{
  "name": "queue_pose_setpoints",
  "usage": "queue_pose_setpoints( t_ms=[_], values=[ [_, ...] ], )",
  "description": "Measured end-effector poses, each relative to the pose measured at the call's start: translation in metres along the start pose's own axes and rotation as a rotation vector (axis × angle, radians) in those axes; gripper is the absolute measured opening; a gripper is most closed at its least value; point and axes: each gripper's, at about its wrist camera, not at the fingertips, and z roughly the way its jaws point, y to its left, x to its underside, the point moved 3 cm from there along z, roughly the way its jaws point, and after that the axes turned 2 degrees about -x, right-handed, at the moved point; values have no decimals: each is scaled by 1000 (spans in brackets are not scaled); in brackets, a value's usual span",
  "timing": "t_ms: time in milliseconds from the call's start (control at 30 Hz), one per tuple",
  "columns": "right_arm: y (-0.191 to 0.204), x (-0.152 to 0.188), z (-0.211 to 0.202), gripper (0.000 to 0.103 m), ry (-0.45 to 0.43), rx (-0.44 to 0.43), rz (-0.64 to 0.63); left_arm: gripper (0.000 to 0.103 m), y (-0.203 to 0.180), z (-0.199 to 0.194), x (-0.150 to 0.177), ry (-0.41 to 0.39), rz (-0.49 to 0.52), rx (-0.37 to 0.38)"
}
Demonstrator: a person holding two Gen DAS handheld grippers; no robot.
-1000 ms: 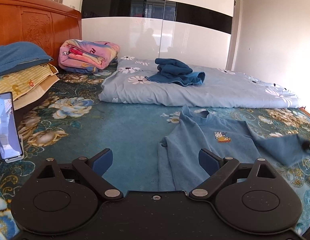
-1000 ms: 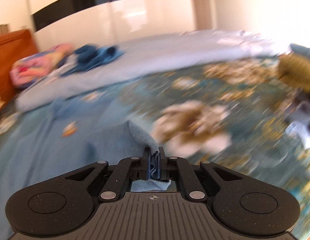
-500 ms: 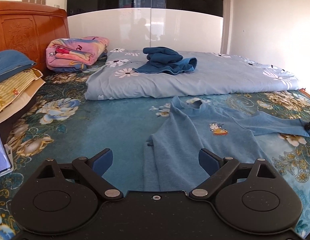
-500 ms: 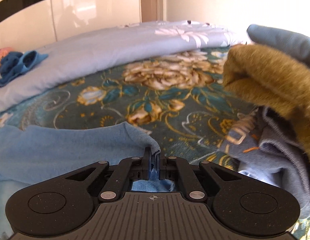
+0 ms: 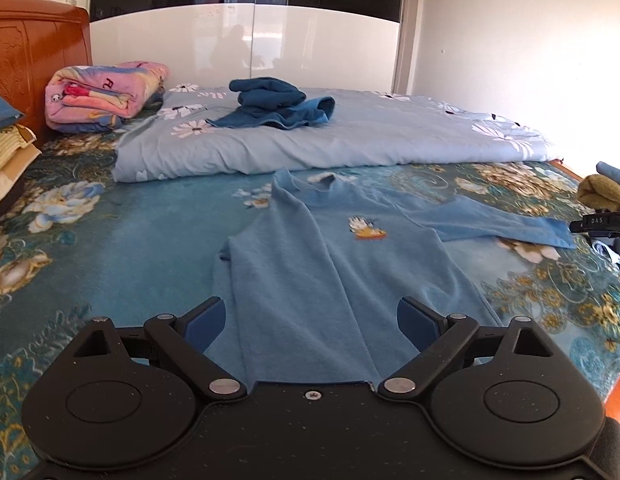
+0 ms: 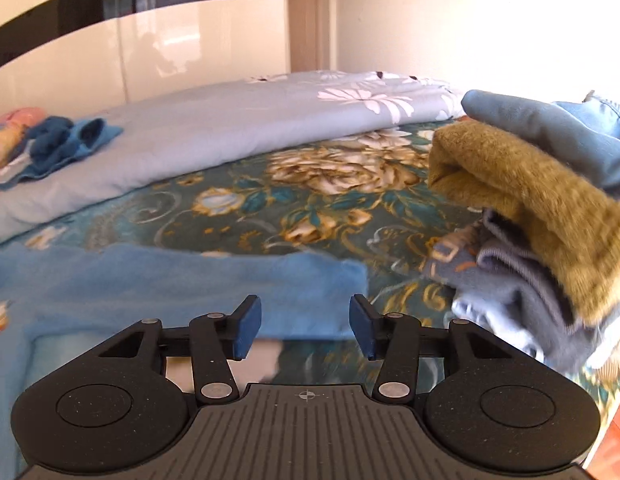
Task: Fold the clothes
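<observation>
A light blue long-sleeved shirt [image 5: 330, 264] with a small cartoon print lies flat on the flowered bedspread. One sleeve [image 5: 502, 222] stretches out to the right. My left gripper [image 5: 310, 320] hovers open over the shirt's lower body, with nothing pinched. My right gripper [image 6: 305, 328] is opening just above the sleeve's cuff end [image 6: 318, 288], and the cloth lies flat below the jaws, not pressed by them. The right gripper's tip also shows at the right edge of the left wrist view.
A pile of unfolded clothes [image 6: 542, 216], mustard and grey-blue, lies close on the right. A pale blue quilt [image 5: 342, 136] with dark blue clothes [image 5: 273, 104] on it crosses the far side. A pink blanket [image 5: 97, 96], pillows and a wooden headboard [image 5: 33, 56] stand at the left.
My right gripper carried the sleeve out to the right, laid it flat and opened, letting the cuff go. My left gripper shifted over the shirt's body and stayed open.
</observation>
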Motion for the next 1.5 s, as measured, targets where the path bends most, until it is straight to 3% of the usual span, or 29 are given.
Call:
queue_pose_setpoints(
  t_ms=[167, 233, 300, 433, 500, 567, 633, 733, 867, 1000, 1133, 1267, 1500],
  values=[
    [35, 40, -44, 53, -1, -134, 34, 92, -23, 8, 31, 78, 25, 44],
    [46, 50, -55, 64, 10, -176, 40, 91, -32, 13, 43, 109, 44, 52],
    [57, 57, -65, 64, 22, -205, 34, 89, -40, 17, 54, 139, 67, 57],
    [69, 63, -81, 64, 23, -253, 22, 64, -47, 25, 72, 189, 102, 43],
    [72, 64, -88, 64, 13, -250, 28, 61, -47, 24, 76, 176, 119, 29],
    [73, 65, -95, 64, 8, -247, 38, 43, -44, 21, 77, 162, 124, 14],
    [73, 66, -98, 64, 12, -245, 49, 12, -37, 19, 76, 155, 109, 3],
    [74, 67, -100, 64, 25, -245, 63, 3, -24, 15, 75, 147, 47, 21],
    [79, 71, -101, 64, 41, -251, 41, 2, -3, -3, 59, 43, -32, 17],
    [88, 75, -99, 64, 64, -246, 13, 2, 52, -14, 33, -71, -139, -114],
    [96, 79, -94, 64, 91, -236, -2, 1, 121, -11, 18, -116, -236, -276],
    [105, 85, -85, 64, 129, -236, -13, 1, 175, 0, 4, -127, -254, -395],
    [123, 88, -78, 64, 168, -251, -42, 1, 245, 20, -2, -104, -370, -559]
  ],
)
